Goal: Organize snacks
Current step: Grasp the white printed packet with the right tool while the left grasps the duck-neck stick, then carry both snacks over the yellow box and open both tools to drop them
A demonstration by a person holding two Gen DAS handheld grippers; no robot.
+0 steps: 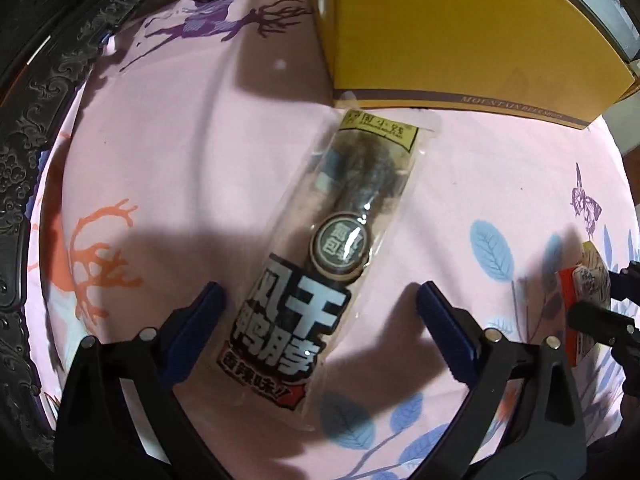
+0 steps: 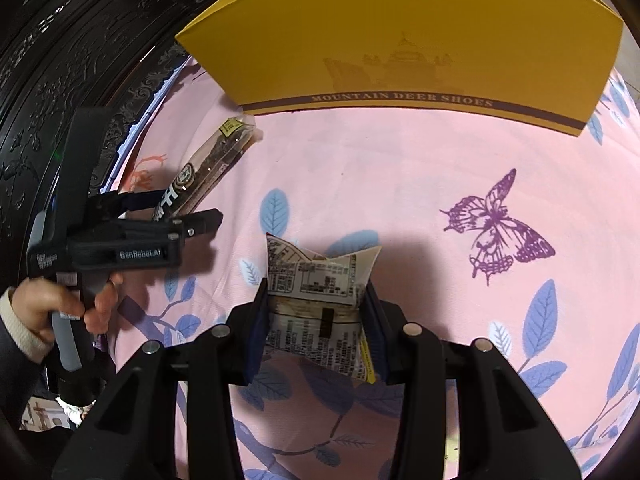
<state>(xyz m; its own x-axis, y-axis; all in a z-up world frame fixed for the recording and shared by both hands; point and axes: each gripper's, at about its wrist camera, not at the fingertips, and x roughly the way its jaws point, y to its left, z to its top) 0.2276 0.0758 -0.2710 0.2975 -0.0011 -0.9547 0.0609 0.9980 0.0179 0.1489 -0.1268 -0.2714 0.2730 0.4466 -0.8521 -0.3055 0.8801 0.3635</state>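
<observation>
Cloth (image 2: 400,168): pink sheet printed with blue leaves, a purple butterfly (image 2: 496,224) and deer figures; it covers the whole worktop in both views. The purple deer (image 1: 224,24) appears only in the left wrist view.

Furniture (image 2: 60,92): dark carved wood along the left border of the cloth, seen in both views.

Box (image 2: 400,48): yellow shoe box standing at the far side of the cloth. The right wrist view shows its long face with the band lettered "MOUNTAIN DEER SHOES"; the left wrist view shows a corner of it (image 1: 440,28) and only part of that lettering.

Long snack pack (image 1: 320,264): clear sleeve with dark contents and bold white characters, lying flat on the cloth, its far end just beside the base of the box. The left wrist view shows its full label; the right wrist view shows it (image 2: 204,172) small and edge-on.

Left gripper (image 1: 320,304): jaws wide, one on each side of the long snack pack's near half, not closed on it. Only the right wrist view shows its body (image 2: 120,236) and the hand (image 2: 60,308) holding its grip.

Small snack packet (image 2: 316,308): pale wrapper with printed text, pinched between the right jaws above the cloth; the left wrist view catches only a red-and-white edge (image 1: 580,304).

Right gripper (image 2: 316,320): jaws narrow, clamped on the small snack packet's sides.
</observation>
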